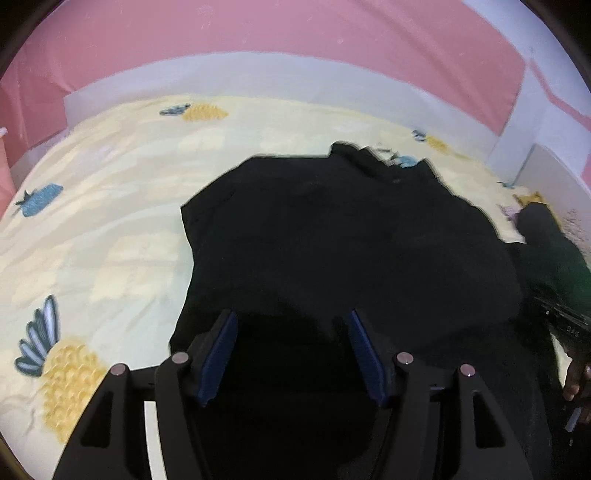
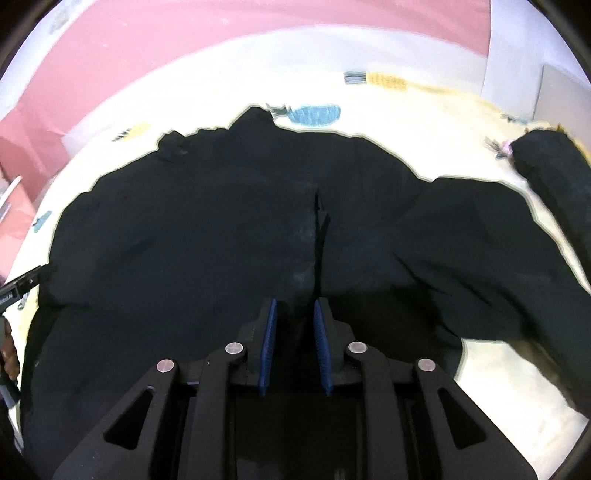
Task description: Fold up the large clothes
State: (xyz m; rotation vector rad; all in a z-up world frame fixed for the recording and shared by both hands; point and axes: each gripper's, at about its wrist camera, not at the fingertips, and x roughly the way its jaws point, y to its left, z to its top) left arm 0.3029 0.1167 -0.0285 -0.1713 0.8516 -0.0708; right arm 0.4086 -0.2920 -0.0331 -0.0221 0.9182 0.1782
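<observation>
- Black garment [image 2: 229,236] lies spread on the pineapple-print bedsheet [image 1: 110,229], hem side toward both grippers, collar end away from them. One sleeve [image 2: 546,177] trails off far to the right of the right gripper.
- Right gripper [image 2: 294,332]: jaws narrow. A ridge of the dark cloth stands up just ahead of the pads and seems to run in between them; black on black, so I cannot tell whether it is truly pinched.
- Left gripper [image 1: 291,350]: jaws about half wide, over the near part of the garment. Nothing visibly gripped; cloth lies beneath and between, pads [image 1: 221,350] not pressing on it.
- Step, as judged: early in the fold. Cloth laid out, a seam or front edge being gathered near the middle; no clean fold laid yet.
- Next move probably calls for the left gripper to close on the near-left edge of the cloth, then both carry cloth across or away together, kept level so the layers do not bunch.
- Edges: left outline of the garment sits left and ahead of the left gripper, fairly straight. Far outline ragged at the collar.
- Room: wide bare sheet left of the left gripper and beyond the collar. Pink wall [image 1: 258,33] bounds the far side, well apart.
- Person's hand [image 1: 576,384] shows at the far right of the left view, close to the cloth edge.
</observation>
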